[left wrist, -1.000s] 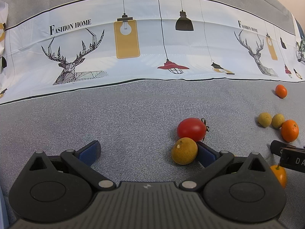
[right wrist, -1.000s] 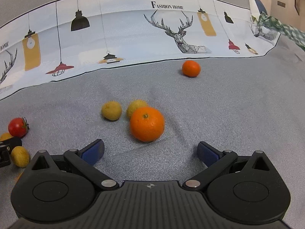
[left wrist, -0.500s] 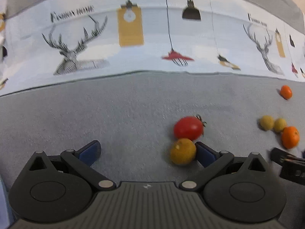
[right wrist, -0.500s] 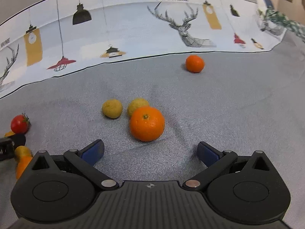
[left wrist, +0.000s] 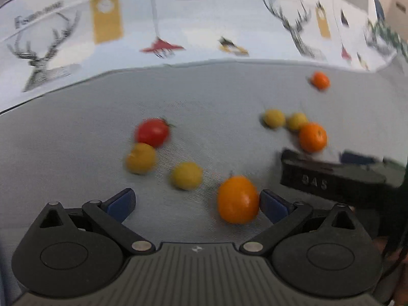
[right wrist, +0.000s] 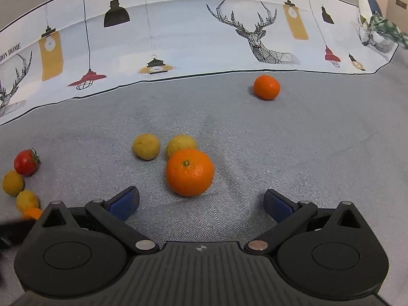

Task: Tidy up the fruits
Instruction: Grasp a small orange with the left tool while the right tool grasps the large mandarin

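Note:
In the blurred left wrist view my left gripper is open, and an orange fruit lies just inside its right finger. Ahead lie a yellow fruit, a second yellow fruit and a red tomato. In the right wrist view my right gripper is open with a large orange just ahead of its fingers. Behind that orange sit two yellow fruits. A small orange lies farther back. The tomato is at the left.
All the fruit lies on grey fabric. A white printed cloth with deer and lamps runs along the back. The right gripper's black body shows at the right of the left wrist view, close to the large orange.
My left gripper has swung right and pulled back, leaving the tomato and yellow fruit farther off; the orange fruit now lies by its right finger. The right gripper has barely moved.

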A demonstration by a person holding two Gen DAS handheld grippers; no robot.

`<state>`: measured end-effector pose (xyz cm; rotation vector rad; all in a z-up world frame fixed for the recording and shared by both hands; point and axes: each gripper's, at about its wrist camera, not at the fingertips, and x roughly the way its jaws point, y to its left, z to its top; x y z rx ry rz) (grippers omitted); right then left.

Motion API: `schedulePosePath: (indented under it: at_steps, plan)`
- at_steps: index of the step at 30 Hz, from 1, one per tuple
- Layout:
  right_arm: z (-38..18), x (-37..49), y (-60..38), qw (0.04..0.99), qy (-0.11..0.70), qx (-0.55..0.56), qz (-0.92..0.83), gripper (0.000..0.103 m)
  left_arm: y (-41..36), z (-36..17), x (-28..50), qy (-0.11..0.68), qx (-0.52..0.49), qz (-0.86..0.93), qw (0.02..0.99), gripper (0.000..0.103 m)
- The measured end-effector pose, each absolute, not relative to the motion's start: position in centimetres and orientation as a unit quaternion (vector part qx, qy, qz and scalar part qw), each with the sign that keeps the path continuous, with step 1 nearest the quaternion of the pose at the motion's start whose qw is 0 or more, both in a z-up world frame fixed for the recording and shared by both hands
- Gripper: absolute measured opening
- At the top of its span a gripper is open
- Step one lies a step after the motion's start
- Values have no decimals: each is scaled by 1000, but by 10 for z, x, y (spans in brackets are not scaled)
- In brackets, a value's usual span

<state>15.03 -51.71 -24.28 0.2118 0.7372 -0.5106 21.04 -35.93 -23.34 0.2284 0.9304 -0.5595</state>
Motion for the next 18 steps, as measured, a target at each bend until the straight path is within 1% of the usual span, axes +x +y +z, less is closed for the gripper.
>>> schedulePosePath:
  at_steps: [4,7,8,9,12,13,14,18]
  plan:
    - [-243,152,-518,897,355,98,-244,102,-366,-240,210,435,108,-265,853,103]
    - [-243,154,-519,897,353,102,-247,102,-364,-237,209,428,97,-270,857,90]
    - [-243,155,-519,897,353,99,-247,102,-363,-235,208,423,89,-275,859,82]
    - [-243,156,-519,897,353,97,-248,102,-363,-234,209,423,85,-280,857,80]
    - [-241,157,-517,896,355,93,-251,101,-367,-234,210,417,87,-284,859,79]
    - [-240,156,-516,897,353,92,-249,96,-367,-234,210,415,86,-285,860,79]
    - [-240,155,-516,898,351,91,-248,94,-368,-234,210,418,86,-284,859,80]
    - [-241,154,-519,898,348,99,-251,95,-369,-234,209,419,78,-276,862,82]
